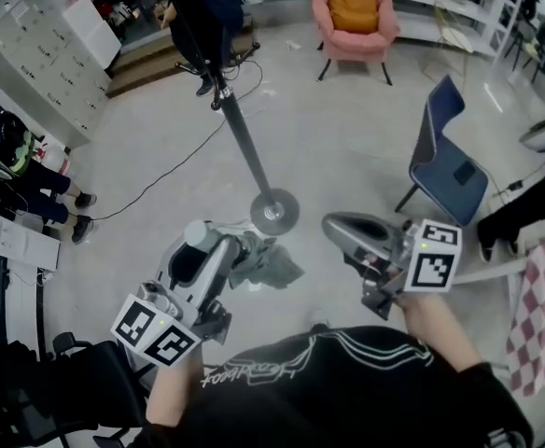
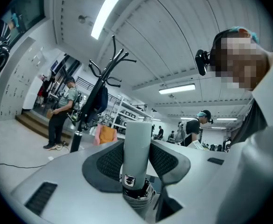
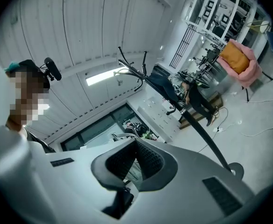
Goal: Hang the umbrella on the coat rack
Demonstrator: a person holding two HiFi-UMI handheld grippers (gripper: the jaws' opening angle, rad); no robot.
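Note:
The folded grey umbrella [image 1: 265,263] is upright in my left gripper [image 1: 216,246], its cylindrical handle [image 2: 137,146] clamped between the two dark pads. That left gripper [image 2: 137,149] is shut on the handle, and the bunched canopy hangs below it. The coat rack [image 1: 244,143] stands just ahead, its round base [image 1: 274,211] on the floor and a dark garment [image 1: 203,7] on its top hooks [image 2: 114,62]. My right gripper [image 1: 336,226] is beside the left one, holding nothing. In the right gripper view the right gripper [image 3: 135,147] has its pads touching, with the rack pole [image 3: 199,127] beyond.
A blue chair [image 1: 445,161] stands to the right and a pink armchair [image 1: 352,12] at the back. A black cable [image 1: 174,166] runs across the floor by the rack. A person [image 1: 16,161] sits at left near white lockers [image 1: 53,63]. A checked cloth [image 1: 538,297] hangs at far right.

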